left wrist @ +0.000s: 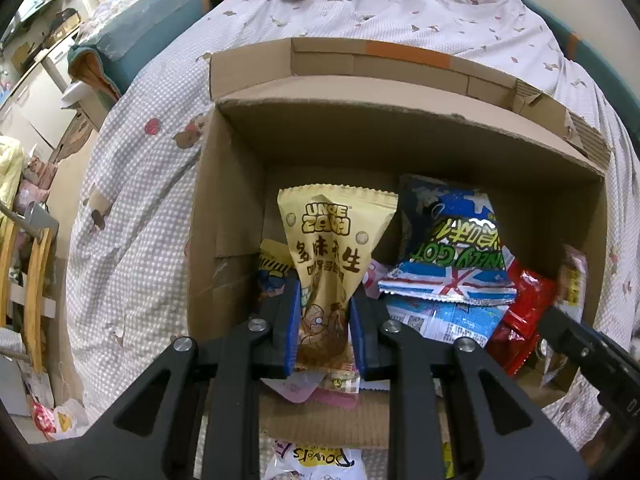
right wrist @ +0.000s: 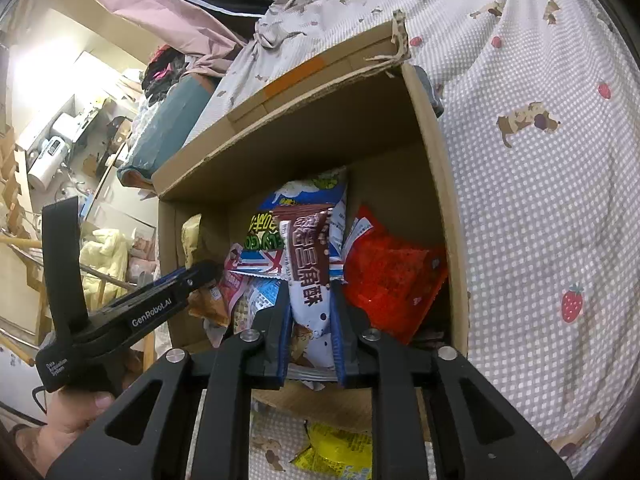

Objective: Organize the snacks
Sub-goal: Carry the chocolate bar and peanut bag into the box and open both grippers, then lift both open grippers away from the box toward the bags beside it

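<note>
While a checked quilt [left wrist: 132, 208] with dog and strawberry prints fills the background of both views, an open cardboard box [left wrist: 400, 136] lies on it, taking up the centre of each frame with its flap [left wrist: 360, 60] folded back at the top. Snack bags are piled inside the box. In the left wrist view, a blue bag [left wrist: 452, 248] with a flag print leans against the back wall at centre right, and a red bag [left wrist: 524, 312] lies just beside it toward the right wall. In the right wrist view the red bag [right wrist: 392, 280] sits at the right of the box, touching the blue bag [right wrist: 272, 236] behind the held pack.

At the lower centre of the left wrist view, the left gripper [left wrist: 325, 320] has its jaws closed narrow on a yellow bag [left wrist: 328, 256], which stands upright between the blue pads over the front part of the box. At the lower centre of the right wrist view, the right gripper [right wrist: 311, 320] has its jaws pinched on a brown-and-white bag [right wrist: 310, 264], also upright, in front of the blue bag. The left gripper [right wrist: 200, 274] also shows at the left of that view, reaching into the box, with a hand [right wrist: 68, 420] under it at lower left.

Outside the box, on the quilt at the bottom edge, lie a white bag [left wrist: 316, 460] and a small yellow pack [right wrist: 336, 448].
</note>
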The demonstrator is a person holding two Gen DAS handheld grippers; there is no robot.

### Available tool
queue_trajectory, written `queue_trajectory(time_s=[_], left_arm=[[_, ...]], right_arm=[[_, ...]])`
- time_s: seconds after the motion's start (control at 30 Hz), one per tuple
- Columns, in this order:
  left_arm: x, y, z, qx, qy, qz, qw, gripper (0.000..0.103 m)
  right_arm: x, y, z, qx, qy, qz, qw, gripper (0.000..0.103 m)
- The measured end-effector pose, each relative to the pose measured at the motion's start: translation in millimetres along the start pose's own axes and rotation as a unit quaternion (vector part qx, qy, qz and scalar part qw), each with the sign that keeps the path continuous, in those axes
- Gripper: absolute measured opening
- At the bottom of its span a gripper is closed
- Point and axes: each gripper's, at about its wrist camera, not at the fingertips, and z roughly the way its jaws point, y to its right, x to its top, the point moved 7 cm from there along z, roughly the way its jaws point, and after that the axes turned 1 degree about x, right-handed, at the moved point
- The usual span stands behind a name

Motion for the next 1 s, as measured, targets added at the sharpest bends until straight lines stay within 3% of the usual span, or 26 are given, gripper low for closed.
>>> queue_trajectory(time_s=[0.27,0.43,0.5,0.57,0.6,0.67,1.0], left_arm=[[-3,2,0,-0.006,-0.006,0.002,1.0000,0.021],[-2,3,-7,-0.013,0.007,0.002,0.9999,0.044],[0,4,-13,-0.016,0.016,0.002,0.9997,0.061],[2,4,-19,-0.015,0.027,0.001,0.9995,0.068],[3,4,-21,-0.016,0.031,0.001,0.9994,0.068],[4,4,-25,-0.017,0.035,0.004,0.9992,0.068],[3,-10,-40,-0.016,0.051,-0.006,0.9986,0.068]], right_arm=[[3,-2,-5,0.010,0.014,0.006,1.000,0.021],[7,-1,-10,0.019,0.022,0.013,0.999,0.023],[8,-1,-12,0.017,0.025,0.011,0.999,0.037],[8,-3,-15,0.018,0.035,0.009,0.999,0.081],[10,-3,-20,0.016,0.050,0.008,0.999,0.087],[12,-5,-27,0.013,0.069,0.001,0.998,0.088],[14,-7,-34,0.018,0.071,-0.003,0.997,0.088]])
